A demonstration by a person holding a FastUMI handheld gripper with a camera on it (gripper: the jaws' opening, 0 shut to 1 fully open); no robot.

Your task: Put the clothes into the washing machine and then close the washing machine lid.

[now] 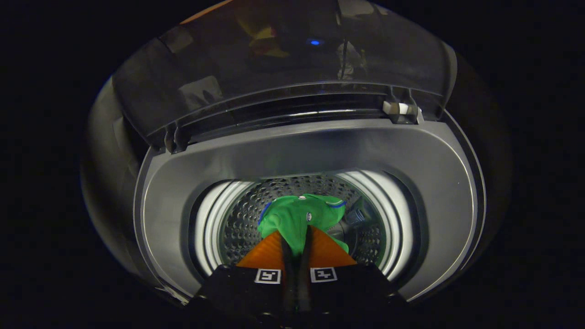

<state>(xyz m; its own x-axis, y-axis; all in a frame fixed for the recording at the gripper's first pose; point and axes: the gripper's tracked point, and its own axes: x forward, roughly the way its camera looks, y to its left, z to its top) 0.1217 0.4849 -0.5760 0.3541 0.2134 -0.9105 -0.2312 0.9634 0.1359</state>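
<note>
The tongs (296,237) are pointing down into the open top of a top-loading washing machine (438,183), with both fingers drawn close together and pinching a fold of a green garment (297,217) between them. The garment, green with blue trim and small pale buttons or snaps, is hanging from the fingertips and spreading out just beyond them, inside the mouth of the perforated metal drum (242,228). The lower part of the garment is lying against the drum's far wall; whether it is touching the drum floor cannot be told. A pale ring (208,228) is encircling the drum opening, and the grey top deck of the machine is surrounding that ring. The lid (283,68), dark and translucent, is standing raised beyond the opening, hinged along the far side of the deck. A small blue light (314,42) is showing through or reflecting on the lid.
</note>
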